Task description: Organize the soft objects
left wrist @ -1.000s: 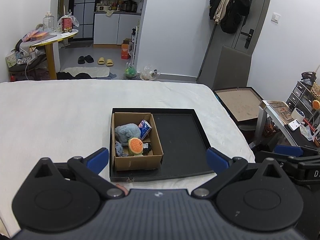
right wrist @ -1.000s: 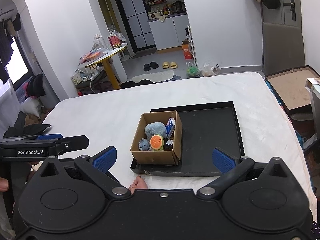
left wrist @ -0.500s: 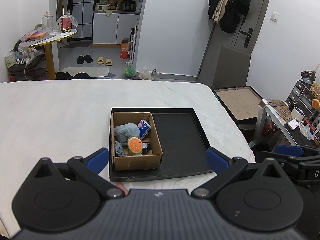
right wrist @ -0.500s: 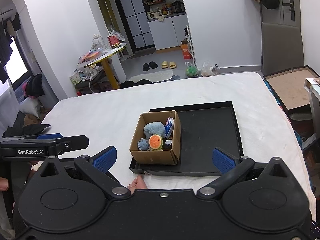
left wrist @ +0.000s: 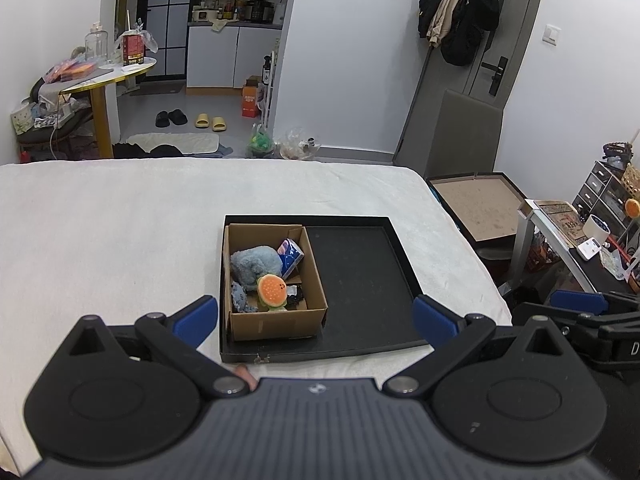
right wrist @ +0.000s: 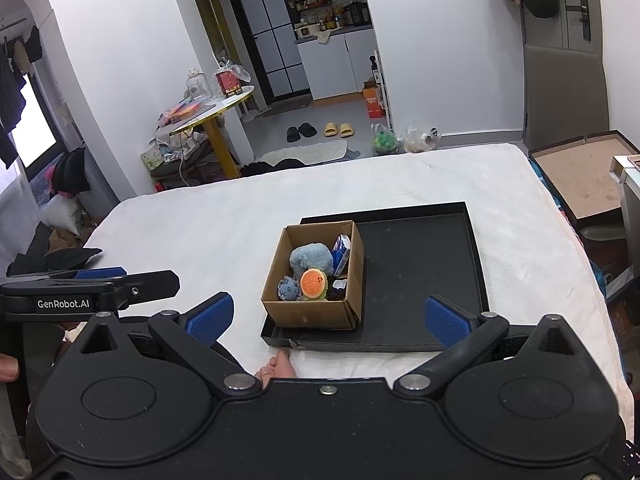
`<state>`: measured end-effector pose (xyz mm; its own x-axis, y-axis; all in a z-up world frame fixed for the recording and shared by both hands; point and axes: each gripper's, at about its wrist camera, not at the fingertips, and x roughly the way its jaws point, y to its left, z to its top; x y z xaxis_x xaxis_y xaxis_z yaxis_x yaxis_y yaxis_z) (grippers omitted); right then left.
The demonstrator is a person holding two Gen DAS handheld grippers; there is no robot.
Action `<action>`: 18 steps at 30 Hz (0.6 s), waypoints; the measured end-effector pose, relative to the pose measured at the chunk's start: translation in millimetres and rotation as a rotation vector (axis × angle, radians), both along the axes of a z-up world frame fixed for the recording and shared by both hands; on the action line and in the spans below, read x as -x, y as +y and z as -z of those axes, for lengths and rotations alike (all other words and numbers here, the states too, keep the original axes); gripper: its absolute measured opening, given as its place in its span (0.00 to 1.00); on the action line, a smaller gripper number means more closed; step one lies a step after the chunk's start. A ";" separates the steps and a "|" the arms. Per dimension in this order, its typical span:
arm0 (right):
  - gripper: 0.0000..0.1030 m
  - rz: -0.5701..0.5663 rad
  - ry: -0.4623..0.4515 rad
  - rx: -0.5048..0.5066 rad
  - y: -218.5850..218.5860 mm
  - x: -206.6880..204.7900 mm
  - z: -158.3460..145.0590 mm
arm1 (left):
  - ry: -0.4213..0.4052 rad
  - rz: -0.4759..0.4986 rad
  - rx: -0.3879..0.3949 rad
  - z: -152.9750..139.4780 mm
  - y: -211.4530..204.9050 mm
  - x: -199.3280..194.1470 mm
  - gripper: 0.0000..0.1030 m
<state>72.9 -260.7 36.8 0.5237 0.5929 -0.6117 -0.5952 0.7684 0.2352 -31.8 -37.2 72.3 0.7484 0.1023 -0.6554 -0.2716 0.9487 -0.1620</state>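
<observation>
A brown cardboard box (left wrist: 276, 322) (right wrist: 316, 314) stands in the left part of a black tray (left wrist: 360, 276) (right wrist: 420, 264) on a white bed. In the box lie a grey-blue plush (left wrist: 256, 264) (right wrist: 312, 258), an orange burger toy (left wrist: 272, 291) (right wrist: 314, 284), a small blue plush (left wrist: 239, 298) (right wrist: 289, 289) and a blue-white packet (left wrist: 290, 254) (right wrist: 342, 249). My left gripper (left wrist: 316, 318) is open and empty, held above the bed's near edge. My right gripper (right wrist: 326, 316) is open and empty beside it. The left gripper also shows in the right wrist view (right wrist: 100, 284).
The white bed (left wrist: 100, 232) spreads left and beyond the tray. An open flat carton (left wrist: 476, 208) and a cluttered desk (left wrist: 592, 236) stand at the right. A yellow-legged table (left wrist: 104, 80) and slippers (left wrist: 208, 122) are on the floor beyond.
Both views have shifted very slightly; the box and tray sit a little lower left in the right wrist view. Both grippers stay open and nothing has been touched.
</observation>
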 end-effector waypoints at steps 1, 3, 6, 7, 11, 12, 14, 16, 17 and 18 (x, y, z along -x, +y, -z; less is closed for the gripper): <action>1.00 0.001 -0.001 -0.001 0.5 0.4 -0.4 | 0.000 -0.001 -0.004 -0.2 -1.3 0.4 1.00; 1.00 0.002 -0.001 -0.003 0.4 0.6 -0.2 | 0.001 -0.001 -0.001 -0.2 -1.1 0.5 1.00; 1.00 0.003 0.000 -0.002 0.5 0.3 -0.1 | 0.002 -0.002 0.003 0.0 -1.4 0.8 1.00; 1.00 0.004 0.000 0.000 0.8 0.8 -0.5 | 0.003 -0.002 0.002 -0.2 -1.7 0.4 1.00; 1.00 0.006 -0.002 0.001 2.1 2.9 -1.1 | 0.002 -0.004 0.005 -0.4 -1.5 0.4 1.00; 1.00 0.006 0.002 -0.002 1.7 3.1 -0.7 | 0.002 -0.005 0.005 -0.6 -1.4 0.6 1.00; 1.00 0.008 0.010 -0.006 2.8 3.3 -0.2 | -0.001 -0.008 -0.001 -1.7 -1.7 1.2 1.00; 1.00 0.009 0.010 -0.006 2.8 3.4 -0.1 | -0.003 -0.009 -0.009 -2.7 -2.3 1.5 1.00; 1.00 0.008 0.009 -0.005 2.7 3.0 0.0 | -0.003 -0.008 -0.010 -2.6 -2.1 1.5 1.00; 1.00 0.008 0.010 -0.005 2.7 3.0 0.0 | -0.002 -0.008 -0.010 -2.7 -2.1 1.7 1.00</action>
